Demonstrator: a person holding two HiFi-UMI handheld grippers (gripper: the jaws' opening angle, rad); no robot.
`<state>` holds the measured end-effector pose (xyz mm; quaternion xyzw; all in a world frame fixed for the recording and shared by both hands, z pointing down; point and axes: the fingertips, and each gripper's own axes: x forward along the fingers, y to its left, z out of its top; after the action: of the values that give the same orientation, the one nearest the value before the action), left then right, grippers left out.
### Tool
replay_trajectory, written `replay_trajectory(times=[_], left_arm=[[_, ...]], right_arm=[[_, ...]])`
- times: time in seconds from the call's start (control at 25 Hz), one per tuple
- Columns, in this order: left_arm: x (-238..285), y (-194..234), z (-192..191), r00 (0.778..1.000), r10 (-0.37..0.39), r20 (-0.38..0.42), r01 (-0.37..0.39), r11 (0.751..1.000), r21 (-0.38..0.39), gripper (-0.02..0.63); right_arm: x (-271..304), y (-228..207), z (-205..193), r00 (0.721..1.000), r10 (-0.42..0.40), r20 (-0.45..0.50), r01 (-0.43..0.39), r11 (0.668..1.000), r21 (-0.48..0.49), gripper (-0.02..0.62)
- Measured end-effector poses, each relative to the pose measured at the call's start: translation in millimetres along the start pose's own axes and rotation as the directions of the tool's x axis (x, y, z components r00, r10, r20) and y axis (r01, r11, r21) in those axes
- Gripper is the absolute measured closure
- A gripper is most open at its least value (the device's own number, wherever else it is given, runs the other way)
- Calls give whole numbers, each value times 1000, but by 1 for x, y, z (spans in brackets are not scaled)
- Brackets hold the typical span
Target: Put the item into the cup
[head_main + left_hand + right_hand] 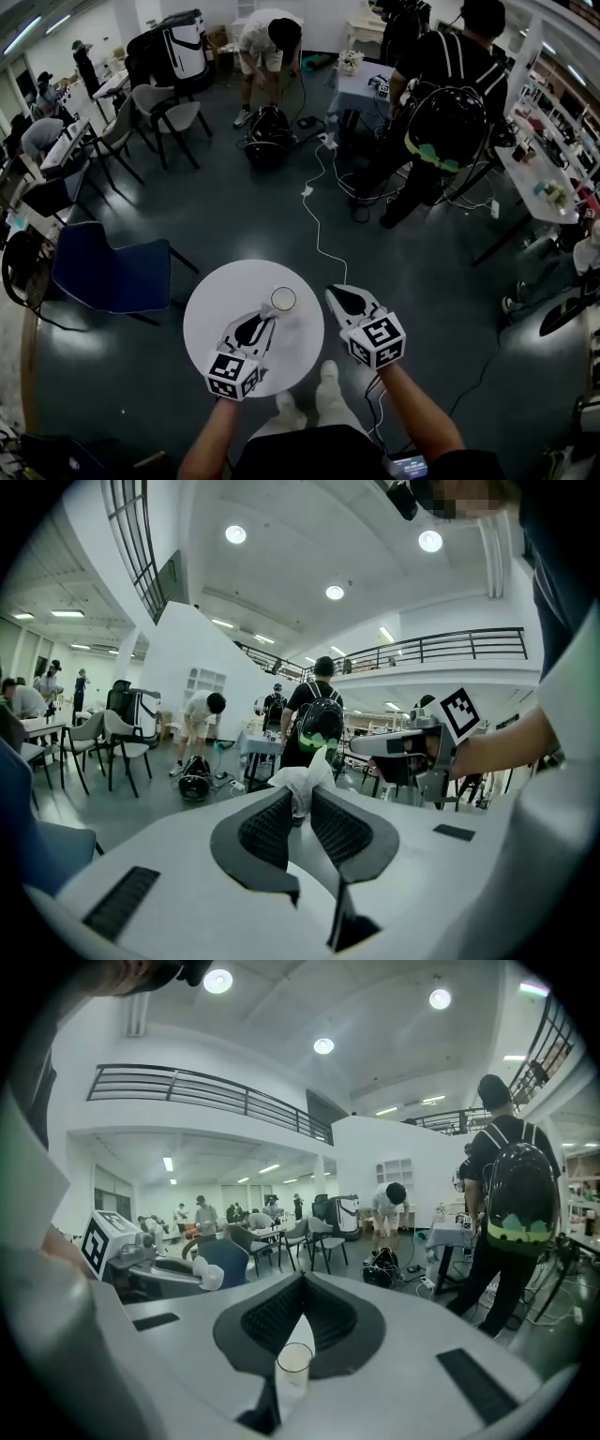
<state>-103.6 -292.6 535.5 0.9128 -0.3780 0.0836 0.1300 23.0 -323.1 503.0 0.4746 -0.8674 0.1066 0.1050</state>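
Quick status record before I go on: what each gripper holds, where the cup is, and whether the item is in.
left gripper: shut on a crumpled white item, tips close beside the cup
right gripper: jaws together, nothing between them, to the right of the cup and apart from it
cup: upright on the round white table
item in cup: not yet

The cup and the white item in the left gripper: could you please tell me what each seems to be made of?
The cup looks like smooth translucent plastic, possibly glass: the pale table shows through its wall. The white item looks like matte tissue or thin paper: it is crumpled into soft folds where the left gripper is shut on it.
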Motion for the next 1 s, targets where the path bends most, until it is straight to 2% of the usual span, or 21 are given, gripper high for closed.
replay_trajectory(times=[0.64,1.0], left_arm=[[92,33,-58,988,75,-136,-74,997,18,534],[137,55,-96,977,81,-197,-75,997,34,534]], right_arm=[[42,-69,-46,994,70,-83,-67,997,35,580],[63,-89,-88,983,110,-148,-107,994,27,580]])
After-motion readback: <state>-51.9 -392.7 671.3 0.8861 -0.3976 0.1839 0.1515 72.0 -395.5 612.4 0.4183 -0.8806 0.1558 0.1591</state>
